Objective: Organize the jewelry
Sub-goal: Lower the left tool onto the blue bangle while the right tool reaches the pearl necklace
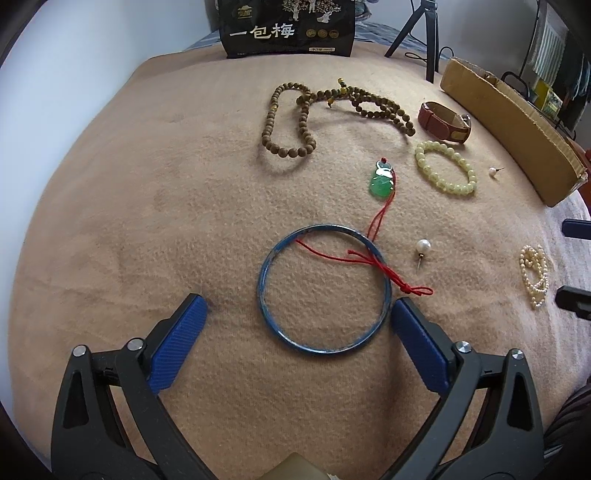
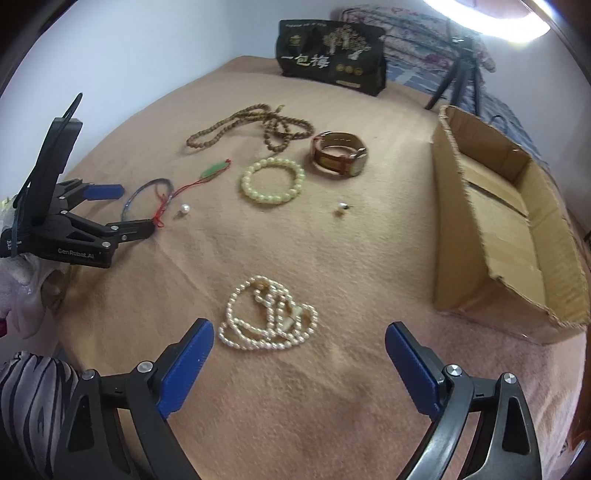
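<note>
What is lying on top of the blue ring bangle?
A red cord crosses the blue bangle, running from the green jade pendant; its knotted end lies outside the rim. Only tan blanket shows inside; nothing seems hidden.

Tan fleece blanket carries everything. Blue glass bangle lies flat between the wide-spread jaws of the left gripper, right jaw just beside its rim. Red cord crosses over the bangle, running back to the green jade pendant behind it. Brown wooden bead string lies farthest back, in front of the black printed bag. Pale yellow bead bracelet sits in front of the brown leather watch. Open cardboard box stands at right. White pearl necklace lies heaped just ahead of the right gripper. Pearl pin lies right of the bangle.
</note>
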A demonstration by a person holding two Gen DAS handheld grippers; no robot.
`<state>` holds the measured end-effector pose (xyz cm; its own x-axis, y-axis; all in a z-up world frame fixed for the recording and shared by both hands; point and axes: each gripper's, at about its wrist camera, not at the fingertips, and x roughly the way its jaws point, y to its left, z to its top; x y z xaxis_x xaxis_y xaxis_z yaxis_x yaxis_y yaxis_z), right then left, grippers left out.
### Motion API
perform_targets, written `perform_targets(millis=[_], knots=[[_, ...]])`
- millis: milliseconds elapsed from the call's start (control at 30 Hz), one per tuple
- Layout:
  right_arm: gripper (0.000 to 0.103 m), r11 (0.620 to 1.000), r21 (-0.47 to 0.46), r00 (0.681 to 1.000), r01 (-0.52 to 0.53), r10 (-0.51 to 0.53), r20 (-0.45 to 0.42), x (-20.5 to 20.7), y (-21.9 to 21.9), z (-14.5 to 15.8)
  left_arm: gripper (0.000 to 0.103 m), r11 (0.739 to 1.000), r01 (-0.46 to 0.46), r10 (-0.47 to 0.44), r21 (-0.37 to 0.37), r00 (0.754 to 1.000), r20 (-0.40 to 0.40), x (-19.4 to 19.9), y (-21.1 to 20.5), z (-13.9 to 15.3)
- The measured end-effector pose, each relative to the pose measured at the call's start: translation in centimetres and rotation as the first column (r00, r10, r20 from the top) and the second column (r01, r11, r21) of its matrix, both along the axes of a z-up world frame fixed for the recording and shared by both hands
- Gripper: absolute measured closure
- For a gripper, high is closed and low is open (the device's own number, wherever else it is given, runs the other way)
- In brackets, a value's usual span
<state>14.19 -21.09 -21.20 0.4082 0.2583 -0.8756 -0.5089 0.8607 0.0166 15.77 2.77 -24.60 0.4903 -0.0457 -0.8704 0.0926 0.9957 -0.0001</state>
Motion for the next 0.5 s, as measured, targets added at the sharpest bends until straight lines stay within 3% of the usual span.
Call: perform_targets(millis=[267,500], knots=[[0.008,0.998,-0.039,0.998,-0.049,0.048,-0.04,1.0,2.1,-2.2,0.012,1.0,0.003,-0.003,-0.011,1.0,0.014,0.2,-0.1,0.1],[0.012,0.994,-0.084,0.997,-0.072,0.068,-0.046,1.0,3.2,-2.8,0.027,0.999,0.016,-0.015,-0.028,1.0,0.027,-0.1,-0.3,0.3]])
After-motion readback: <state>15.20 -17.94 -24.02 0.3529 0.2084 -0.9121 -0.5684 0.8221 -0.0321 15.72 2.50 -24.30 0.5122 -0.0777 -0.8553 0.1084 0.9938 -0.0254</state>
